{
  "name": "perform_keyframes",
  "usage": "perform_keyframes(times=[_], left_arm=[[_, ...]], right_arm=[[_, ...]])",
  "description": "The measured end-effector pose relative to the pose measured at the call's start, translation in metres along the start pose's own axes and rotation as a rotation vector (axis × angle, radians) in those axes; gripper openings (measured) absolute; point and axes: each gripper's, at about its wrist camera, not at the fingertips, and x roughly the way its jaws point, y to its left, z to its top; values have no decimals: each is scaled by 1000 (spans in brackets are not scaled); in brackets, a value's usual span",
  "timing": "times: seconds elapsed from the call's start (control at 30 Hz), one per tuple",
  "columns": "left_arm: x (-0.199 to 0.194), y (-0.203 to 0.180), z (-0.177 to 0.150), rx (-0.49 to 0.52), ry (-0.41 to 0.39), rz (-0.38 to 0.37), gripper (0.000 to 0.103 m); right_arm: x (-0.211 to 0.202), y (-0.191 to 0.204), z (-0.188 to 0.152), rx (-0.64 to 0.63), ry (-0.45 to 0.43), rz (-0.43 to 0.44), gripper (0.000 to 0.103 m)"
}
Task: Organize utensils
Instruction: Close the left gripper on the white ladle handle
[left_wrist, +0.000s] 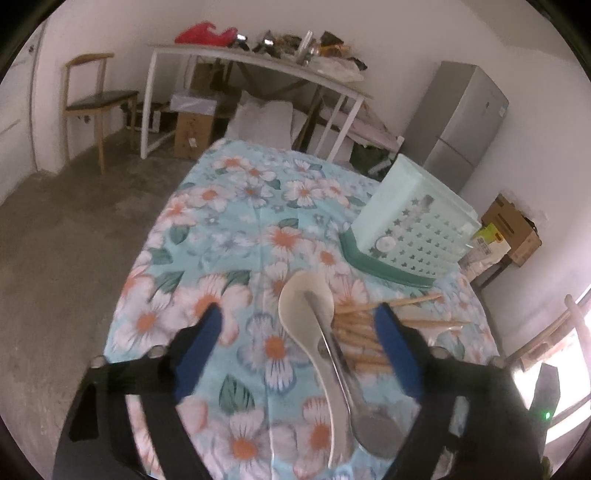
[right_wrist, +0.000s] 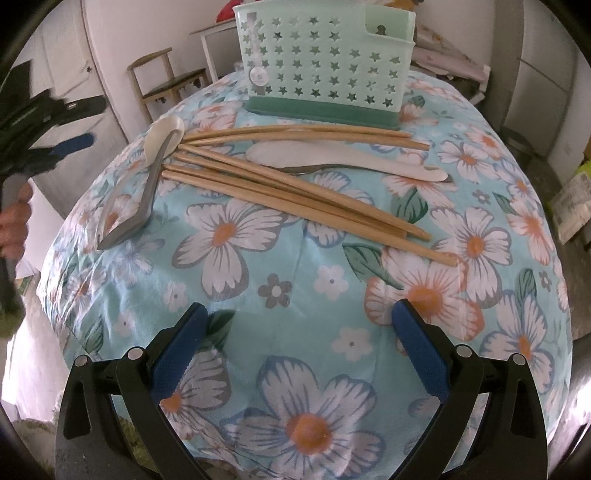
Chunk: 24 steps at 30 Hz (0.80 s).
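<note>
A mint star-holed utensil basket (left_wrist: 406, 229) (right_wrist: 325, 62) stands on the floral tablecloth (right_wrist: 258, 280). In front of it lie several wooden chopsticks (right_wrist: 295, 188) (left_wrist: 358, 325). A white ceramic spoon (left_wrist: 303, 306) (right_wrist: 162, 133) with a metal spoon (left_wrist: 332, 347) (right_wrist: 147, 199) resting on it lies between the fingers of my left gripper (left_wrist: 299, 325), which is open and not touching either. That left gripper (right_wrist: 83, 123) also shows at the left edge of the right wrist view. A second white spoon (right_wrist: 332, 157) covers another metal spoon (right_wrist: 314, 169). My right gripper (right_wrist: 301, 332) is open over bare cloth.
The table drops off to a concrete floor (left_wrist: 74, 221) on the left. Beyond stand a wooden chair (left_wrist: 96, 99), a cluttered white table (left_wrist: 258, 62) with boxes under it, a grey fridge (left_wrist: 461, 122) and cardboard boxes (left_wrist: 513, 229). A hand (right_wrist: 14, 229) holds the left gripper.
</note>
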Motion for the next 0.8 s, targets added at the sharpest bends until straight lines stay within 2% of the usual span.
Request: perform_keyframes(times=[0.07,0.17,0.27,0.33,0.47,0.6,0.8], left_arm=[[18,3,13,1,49,-2,62],[42,7,26,8,121,-17,55],[68,11,35,7,204,-25,39],[80,13,36,9,240,-2,29],[89,16,35,2,269,-5,8],[81,19,30,-26,248,3,2],[47,24,17,-74,167,52,1]], right_arm=[[0,0,0,-2,2,-1,95],[0,0,1,-5,4,-3,95],[1,0,1,-5,5,-6,95],[1,1,1,-5,5,-6,95],[1,1,1,-5,4,-6,95],[1,1,0,-6,4,-6,95],[1,1,0,-6,4,-6,95]])
